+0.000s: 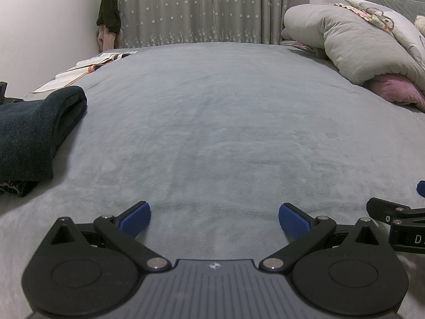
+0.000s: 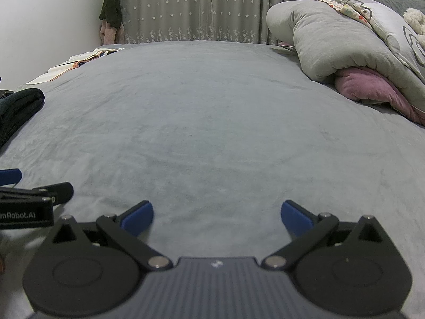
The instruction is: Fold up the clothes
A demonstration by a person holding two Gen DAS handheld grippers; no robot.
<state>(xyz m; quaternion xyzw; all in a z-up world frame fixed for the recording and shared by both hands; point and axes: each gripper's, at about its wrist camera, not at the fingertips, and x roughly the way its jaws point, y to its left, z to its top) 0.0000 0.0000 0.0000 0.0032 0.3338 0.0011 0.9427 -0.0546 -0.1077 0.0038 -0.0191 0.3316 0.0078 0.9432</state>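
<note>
On the grey bed (image 1: 212, 122), far to the left beside an open book (image 1: 87, 66), lies a dark garment (image 1: 32, 130), already doubled over; it looks soft, thick and limp, likely to sag, so pinching a folded edge or corner seems wisest; left gripper (image 1: 214, 220) and right gripper (image 2: 216, 219) hover side by side over bare blanket, jaws spread fully wide, holding nothing.

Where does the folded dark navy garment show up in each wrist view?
Left wrist: the folded dark navy garment fills the left edge, on the grey bed cover.
Right wrist: folded dark navy garment, smaller, at the far left edge.
Shared landmark: open book just beyond it.
</note>
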